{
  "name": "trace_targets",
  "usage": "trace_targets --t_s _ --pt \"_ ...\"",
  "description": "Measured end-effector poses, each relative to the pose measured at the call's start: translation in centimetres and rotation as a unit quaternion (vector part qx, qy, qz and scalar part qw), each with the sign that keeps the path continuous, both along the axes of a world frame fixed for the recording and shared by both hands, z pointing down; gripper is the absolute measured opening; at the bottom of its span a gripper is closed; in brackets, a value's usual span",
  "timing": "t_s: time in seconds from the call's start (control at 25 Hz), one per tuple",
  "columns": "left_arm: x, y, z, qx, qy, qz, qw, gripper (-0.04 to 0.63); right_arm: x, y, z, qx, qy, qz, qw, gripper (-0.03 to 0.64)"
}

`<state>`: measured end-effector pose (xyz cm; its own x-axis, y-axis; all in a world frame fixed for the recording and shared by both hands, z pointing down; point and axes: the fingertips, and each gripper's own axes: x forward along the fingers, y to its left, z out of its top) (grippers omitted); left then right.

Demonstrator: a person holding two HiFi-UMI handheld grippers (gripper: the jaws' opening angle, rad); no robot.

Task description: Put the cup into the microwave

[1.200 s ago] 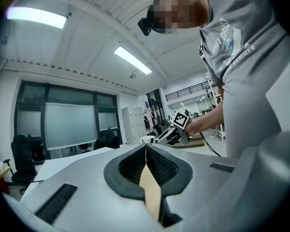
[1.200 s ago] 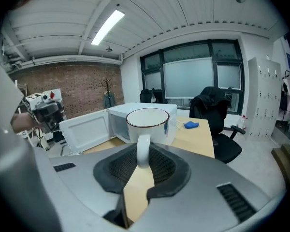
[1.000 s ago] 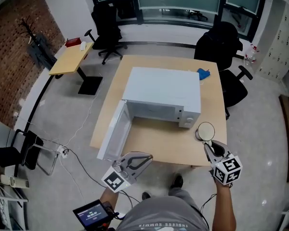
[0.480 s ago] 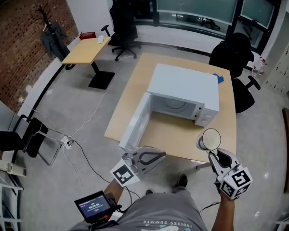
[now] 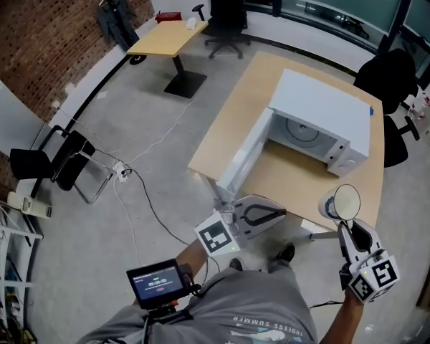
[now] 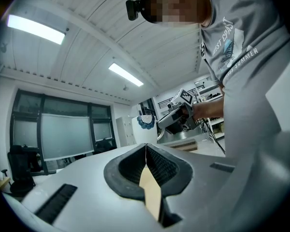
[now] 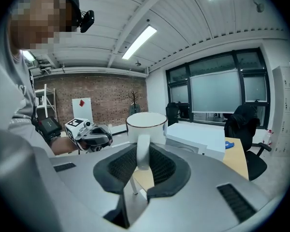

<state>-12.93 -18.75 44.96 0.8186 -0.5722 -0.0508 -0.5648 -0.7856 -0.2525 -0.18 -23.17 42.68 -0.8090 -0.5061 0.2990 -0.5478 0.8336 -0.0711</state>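
Looking down in the head view, the right gripper [image 5: 346, 226] grips the white cup [image 5: 342, 202] by its handle over the table's [image 5: 287, 185] near right corner. A second ago the cup sat closer to the open microwave [image 5: 322, 110]. The left gripper [image 5: 276, 212] hovers near the door [image 5: 242, 156]. In the left gripper view, the jaws are pressed together and empty. In the right gripper view, the jaws clamp the handle, with the cup upright just beyond them.
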Motion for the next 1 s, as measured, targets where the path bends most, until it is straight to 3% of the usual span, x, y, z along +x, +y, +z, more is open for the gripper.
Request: trace_targets --t_s 0.56,0.76,1.0 --pt "-1.0 1.8 0.5 0.004 -0.027 0.006 0.9996 0.023 -2.5 2.3 0.4 -0.003 -0.002 -0.016 1.0 0.072" --pt "-0.5 0.6 2.4 -0.002 -0.037 0.002 0.9993 0.023 -2.5 1.0 2.6 -0.015 -0.002 -0.029 0.999 0.072" --pt "-0.7 0.6 1.4 -0.017 -0.038 -0.011 0.9991 0.023 -2.7 -0.4 2.7 -0.04 0.0 -0.033 0.999 0.072"
